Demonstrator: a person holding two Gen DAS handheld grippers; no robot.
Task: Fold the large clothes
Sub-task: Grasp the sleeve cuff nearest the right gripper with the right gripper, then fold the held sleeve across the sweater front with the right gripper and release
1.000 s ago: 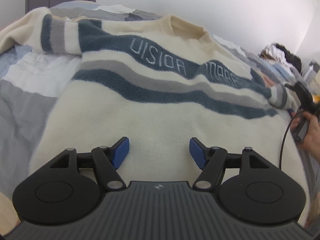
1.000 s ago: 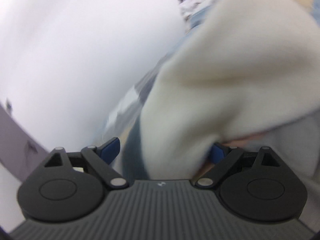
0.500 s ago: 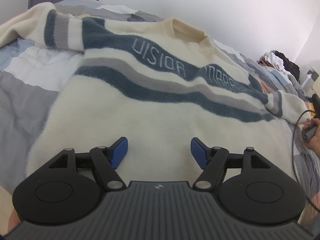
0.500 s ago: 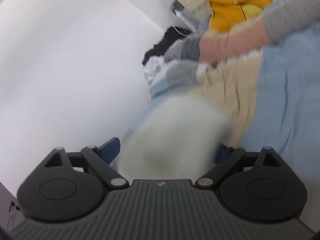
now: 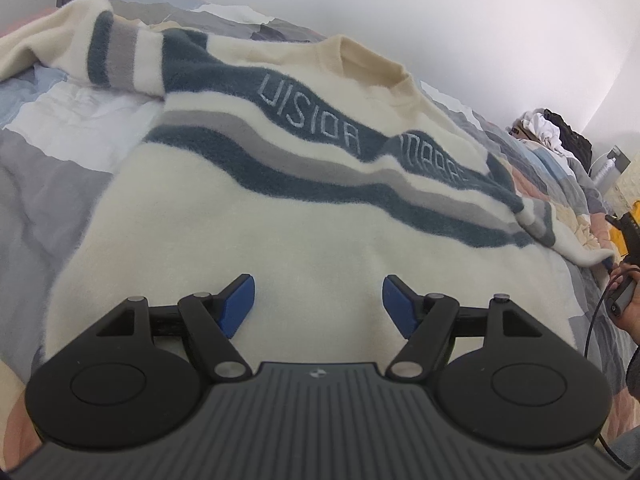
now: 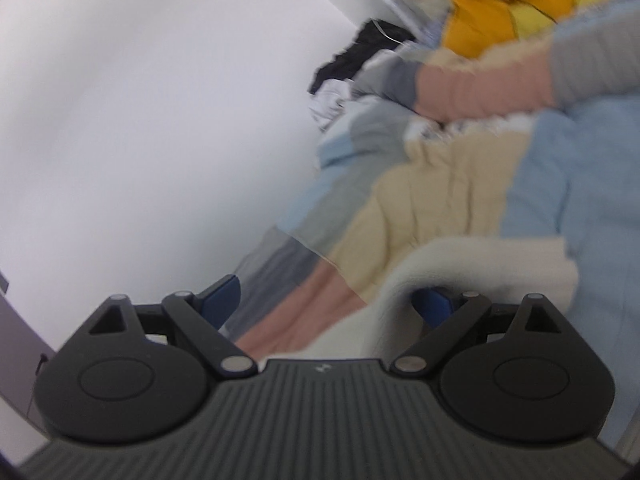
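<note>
- Currently sweater lies front-up and spread flat on the bed: cream knit, navy and grey wavy bands across the chest, pale lettering in the upper navy band, collar at the far side, hem nearest the left wrist camera.
- One sleeve runs out to the far left with matching navy/grey rings; its end goes out of frame.
- Other sleeve trails off to the right edge of the bed, cuff end reaching toward the right-hand tool.
- Left gripper hangs just over the hem area, blue pads spread wide, nothing between them; contact with the knit can't be told.
- Right gripper is spread wide too. A fold of cream knit drapes over its right finger and half hides that pad; the left pad is bare. Not pinching it as far as the blurry right wrist view shows.
- Right hand shows at the far right of the left wrist view, wrapped round a black handle with a cable hanging off it.
- Bedcover is patchwork: grey, pale blue and white in the left view; tan, pink and blue panels in the right view.
- Clothes pile of white and black items sits at the far right end of the bed against the white wall.
- Orange-yellow fabric at the top of the right view, blurred.
</note>
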